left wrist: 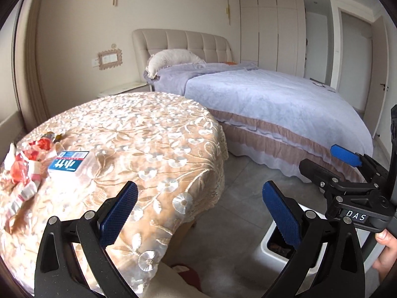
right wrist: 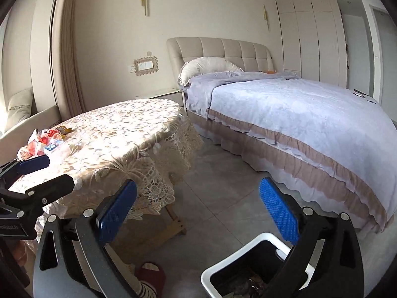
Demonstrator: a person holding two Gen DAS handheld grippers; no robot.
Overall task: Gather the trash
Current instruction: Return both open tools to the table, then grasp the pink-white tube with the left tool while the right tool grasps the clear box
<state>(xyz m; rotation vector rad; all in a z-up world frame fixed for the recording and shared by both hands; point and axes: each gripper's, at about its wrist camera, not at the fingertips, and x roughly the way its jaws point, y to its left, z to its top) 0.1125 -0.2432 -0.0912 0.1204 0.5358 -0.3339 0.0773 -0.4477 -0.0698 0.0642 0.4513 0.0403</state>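
My right tool (right wrist: 198, 213) stands wide open with nothing between its blue pads (right wrist: 116, 213), held over the floor just above the white trash bin (right wrist: 248, 243). The bin sits below and slightly right of the tool; its dark inside holds some crumpled scraps at the bottom. My left tool (left wrist: 201, 213) is also spread open and empty, hanging over the near edge of the round tabletop (left wrist: 148, 134), which is covered in a cream lace cloth. In the left view the right tool shows at the far right, with my fingers (left wrist: 387, 248) on its handle and the bin's white rim under it.

The trash still to collect lies on the far left side of the tabletop: a heap of red and white wrappers (left wrist: 27, 164), with a small clear box bearing a blue label (left wrist: 72, 166) just beside it and a darker crinkled wrapper (left wrist: 53, 136) behind the heap. All of it is well apart from both tools.

A red slipper (right wrist: 151, 275) on my foot shows on the grey tiled floor under the table's edge. Beyond the table stands a bed (right wrist: 297, 124) with a lavender cover and padded headboard.
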